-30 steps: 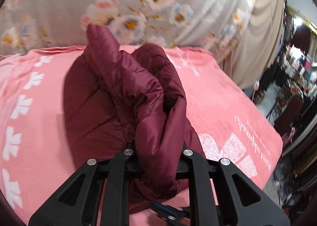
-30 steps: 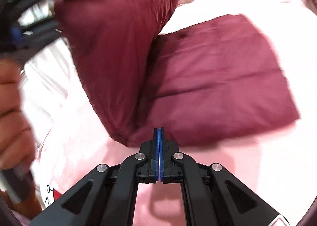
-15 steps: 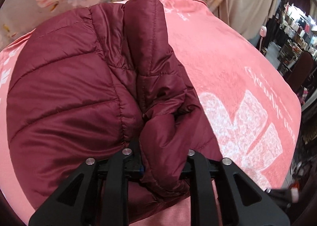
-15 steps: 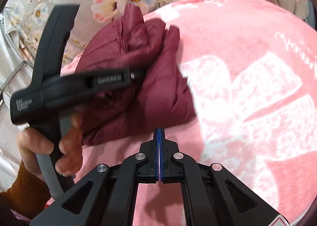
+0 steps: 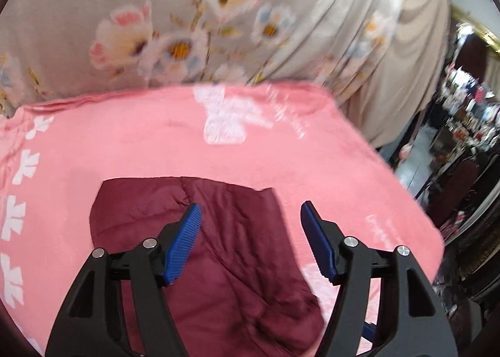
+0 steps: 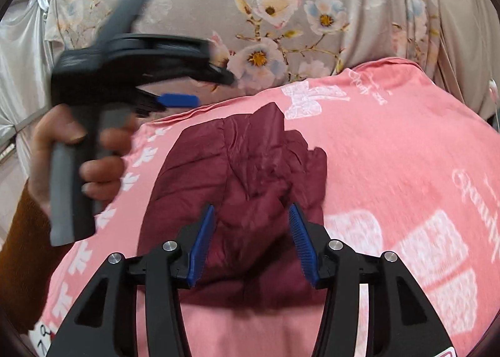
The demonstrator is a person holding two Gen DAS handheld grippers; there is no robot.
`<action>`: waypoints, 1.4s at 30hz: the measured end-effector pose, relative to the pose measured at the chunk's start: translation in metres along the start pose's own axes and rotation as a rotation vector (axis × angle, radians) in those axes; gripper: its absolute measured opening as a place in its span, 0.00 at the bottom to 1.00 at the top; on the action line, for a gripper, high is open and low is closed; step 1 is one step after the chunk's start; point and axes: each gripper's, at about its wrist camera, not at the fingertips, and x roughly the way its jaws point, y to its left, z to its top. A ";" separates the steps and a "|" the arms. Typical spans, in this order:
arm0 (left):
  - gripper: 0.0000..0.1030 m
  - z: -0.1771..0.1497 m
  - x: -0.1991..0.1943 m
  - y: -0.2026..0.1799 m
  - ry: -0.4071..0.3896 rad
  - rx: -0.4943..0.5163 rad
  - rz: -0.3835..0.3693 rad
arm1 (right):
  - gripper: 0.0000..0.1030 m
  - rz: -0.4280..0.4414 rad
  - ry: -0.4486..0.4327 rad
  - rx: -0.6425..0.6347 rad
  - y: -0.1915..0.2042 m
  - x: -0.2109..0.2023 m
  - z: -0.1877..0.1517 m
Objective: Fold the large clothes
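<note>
A maroon puffer jacket lies folded on the pink blanket. My left gripper hovers over it, its jaws opening, blue pads wide apart and off the fabric. In the right wrist view the jacket is a rumpled bundle in the middle of the blanket. My right gripper hangs just above the jacket's near edge with its jaws opening. The cloth shows between the pads, which do not press on it. The left gripper is raised at the upper left, held by a hand.
A grey floral cloth hangs behind the bed, with a beige drape to its right. The blanket's right edge drops to a cluttered room with dark chairs. A brown sleeve sits at the left.
The left gripper let go of the jacket fold, opened and pulled back and up. The jacket now lies flat on the blanket. The right gripper went from shut to open and rose.
</note>
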 end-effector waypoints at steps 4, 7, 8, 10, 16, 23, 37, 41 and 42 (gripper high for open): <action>0.54 0.007 0.050 0.003 0.099 0.036 0.045 | 0.38 -0.018 0.053 0.017 -0.005 0.027 0.000; 0.52 -0.002 0.073 0.000 0.149 0.059 0.051 | 0.15 0.014 0.113 0.066 -0.016 0.039 -0.009; 0.50 -0.003 0.085 -0.004 0.173 0.073 0.050 | 0.12 0.025 0.114 0.081 -0.019 0.037 -0.011; 0.48 -0.012 0.098 -0.009 0.193 0.094 0.065 | 0.07 0.036 0.089 0.119 -0.027 0.028 -0.016; 0.45 -0.021 0.130 -0.021 0.227 0.112 0.070 | 0.04 0.015 0.063 0.237 -0.054 0.017 -0.032; 0.45 -0.034 0.156 -0.036 0.231 0.132 0.075 | 0.03 -0.051 0.143 0.266 -0.069 0.037 -0.058; 0.45 -0.057 0.184 -0.050 0.168 0.225 0.158 | 0.02 -0.119 0.193 0.200 -0.065 0.061 -0.078; 0.45 -0.061 0.188 -0.052 0.143 0.243 0.181 | 0.02 -0.125 0.192 0.194 -0.063 0.061 -0.081; 0.45 -0.062 0.189 -0.053 0.138 0.246 0.185 | 0.02 -0.125 0.191 0.195 -0.063 0.061 -0.082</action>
